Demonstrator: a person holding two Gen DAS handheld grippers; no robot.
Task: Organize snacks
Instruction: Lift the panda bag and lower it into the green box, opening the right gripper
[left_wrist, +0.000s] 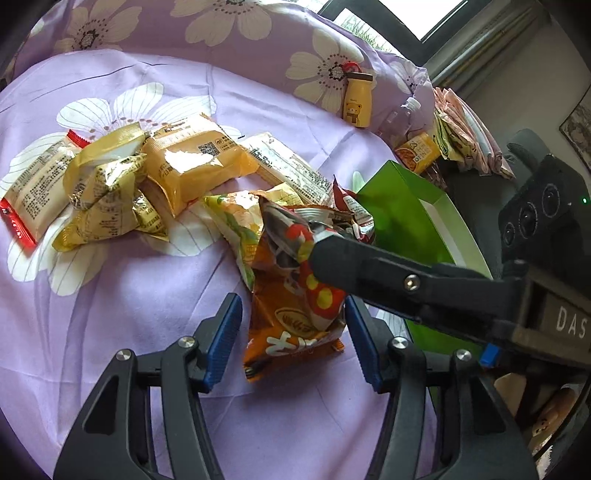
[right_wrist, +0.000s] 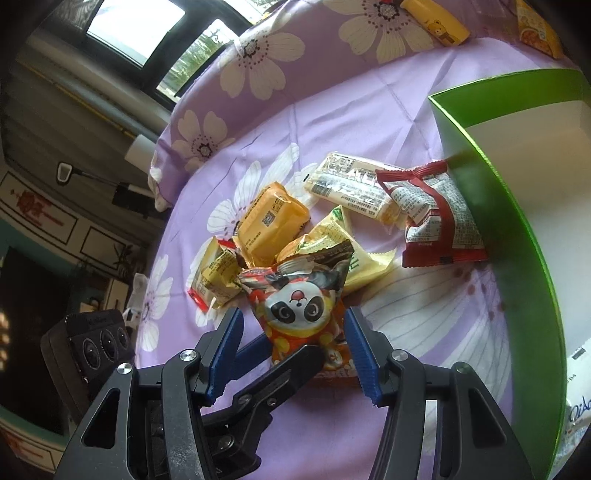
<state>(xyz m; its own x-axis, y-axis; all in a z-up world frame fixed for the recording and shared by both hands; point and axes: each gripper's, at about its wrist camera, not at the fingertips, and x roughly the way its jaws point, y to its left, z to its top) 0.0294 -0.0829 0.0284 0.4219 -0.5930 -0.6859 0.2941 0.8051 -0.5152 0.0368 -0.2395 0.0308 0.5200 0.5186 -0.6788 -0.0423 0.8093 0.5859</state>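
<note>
**Holding the panda packet upright, clear of the pile**

Grips a crinkly orange-and-red foil snack packet with a panda face (right_wrist: 303, 314) between the blue ribbed pads of the right gripper (right_wrist: 293, 314). Closes narrow on its puffed body, which looks like the reason it stands on end instead of slumping flat. Shows, in the left wrist view, one black finger of that gripper crossing in from the right, its tip buried in the crumpled top of the foil.

Sets the left gripper (left_wrist: 292, 301) wide around the packet's lower end. Leaves one pad plainly apart from the foil and the other only at its edge, so no squeeze there. Puts the whole hold, by the look of it, on the right side.

Places the packet at the near edge of the snack pile on a purple flower-printed cloth (right_wrist: 332, 424), just in front of a plump yellow plastic packet (right_wrist: 269, 225) and a red-and-white sachet (right_wrist: 439, 218). Lifts it apart from these probably to single it out.

Has an open green cardboard box with a white inside (right_wrist: 517, 258) near on the right of the right wrist view, mouth upward, likely the place meant for sorted snacks. Leaves most of the pile outside it, so little sorting seems done.

Stands a small yellow bear-printed bottle (left_wrist: 357, 99) well apart, against the cloth's raised back.
</note>
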